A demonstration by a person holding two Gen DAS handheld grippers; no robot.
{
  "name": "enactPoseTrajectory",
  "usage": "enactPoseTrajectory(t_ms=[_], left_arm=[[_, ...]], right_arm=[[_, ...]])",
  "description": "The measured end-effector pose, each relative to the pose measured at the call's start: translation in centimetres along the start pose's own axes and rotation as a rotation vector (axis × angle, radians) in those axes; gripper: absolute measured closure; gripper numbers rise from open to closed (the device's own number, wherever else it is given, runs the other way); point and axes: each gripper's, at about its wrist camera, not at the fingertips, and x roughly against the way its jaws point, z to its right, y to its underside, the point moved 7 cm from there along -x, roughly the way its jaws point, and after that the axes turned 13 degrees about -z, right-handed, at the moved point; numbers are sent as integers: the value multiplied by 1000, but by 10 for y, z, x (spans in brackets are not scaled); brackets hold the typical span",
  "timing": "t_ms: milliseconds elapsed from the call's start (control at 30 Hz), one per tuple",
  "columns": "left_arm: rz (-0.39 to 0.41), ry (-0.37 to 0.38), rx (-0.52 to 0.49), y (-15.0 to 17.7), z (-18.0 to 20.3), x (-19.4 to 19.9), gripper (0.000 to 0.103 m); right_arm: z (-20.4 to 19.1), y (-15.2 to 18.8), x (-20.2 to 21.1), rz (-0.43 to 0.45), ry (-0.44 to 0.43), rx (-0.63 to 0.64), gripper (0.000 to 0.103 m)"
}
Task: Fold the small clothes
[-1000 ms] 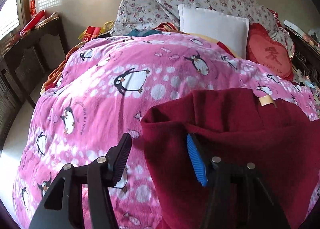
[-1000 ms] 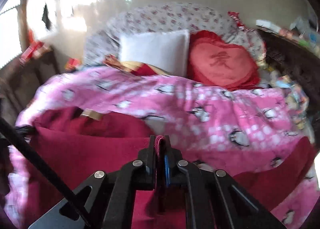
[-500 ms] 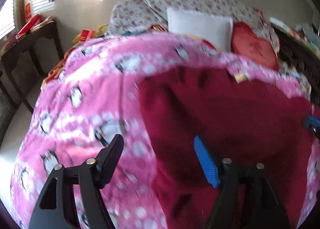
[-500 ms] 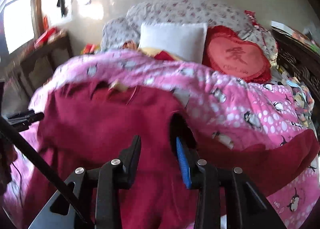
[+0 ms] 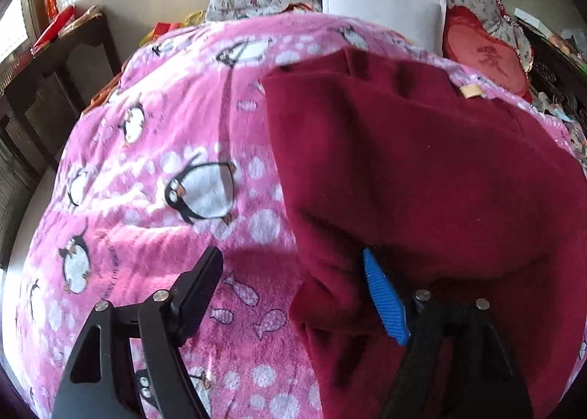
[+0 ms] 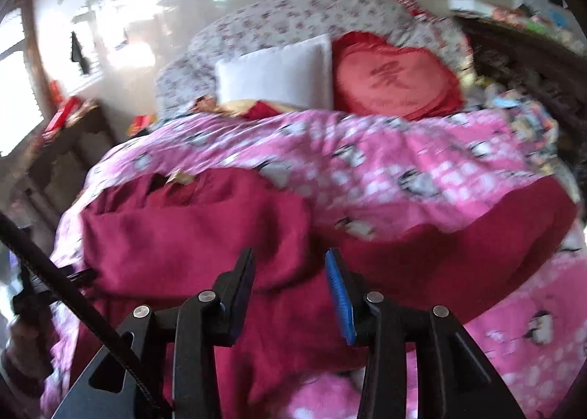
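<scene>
A dark red fleece garment [image 5: 422,169] lies spread over the pink penguin-print blanket [image 5: 154,169] on the bed, toward the blanket's near edge, with a small tan label [image 5: 471,91] at its far hem. In the right wrist view the same garment [image 6: 190,228] bunches in soft folds, and a long red part of it [image 6: 458,254] runs off toward the blanket's right edge. The left tongs [image 5: 293,279] stand wide apart, holding nothing: the black finger hangs over bare blanket, the blue-padded finger [image 5: 383,300] over the garment's left edge. The right tongs [image 6: 290,283] are also apart and empty, both fingers above the red fleece. At the head of the bed, a white pillow [image 6: 279,78] leans just beside a red heart-shaped cushion [image 6: 396,78], both against floral bedding [image 6: 293,19]. A dark wooden side table [image 5: 55,63] stands off the bed's left edge.
</scene>
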Motion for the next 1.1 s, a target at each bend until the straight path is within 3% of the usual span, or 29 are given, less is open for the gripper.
enactPoseTrajectory(t_ms=[67,100,167,300,367,433,600,767,900,967,1100], left_arm=[[2,-7,11,1,-1,-3,22],[2,-7,19,1,-2,-4,22],[-8,4,36,4,-4,1,22],[-1,24,29,19,-3,27,22],[15,42,16,24,2,40,22],[33,87,6,31,11,56,22],[53,165,-57,32,54,78,22],[32,193,-124,26,101,76,22],[11,210,-160,28,127,70,22],[8,207,-171,29,134,67,22],[-19,205,-176,27,144,56,22]], right_arm=[[-7,8,-20,-42,-9,16,60],[-9,14,-40,-105,-5,23,60],[-8,17,-49,-103,9,20,60],[6,20,-9,-48,-86,-42,54],[28,23,14,-7,-43,-69,40],[63,29,34,24,3,-129,36],[152,45,51,37,42,-350,36],[221,51,55,87,53,-521,35],[255,52,54,116,49,-605,36],[268,52,54,135,57,-632,45],[286,42,38,138,-15,-686,50]])
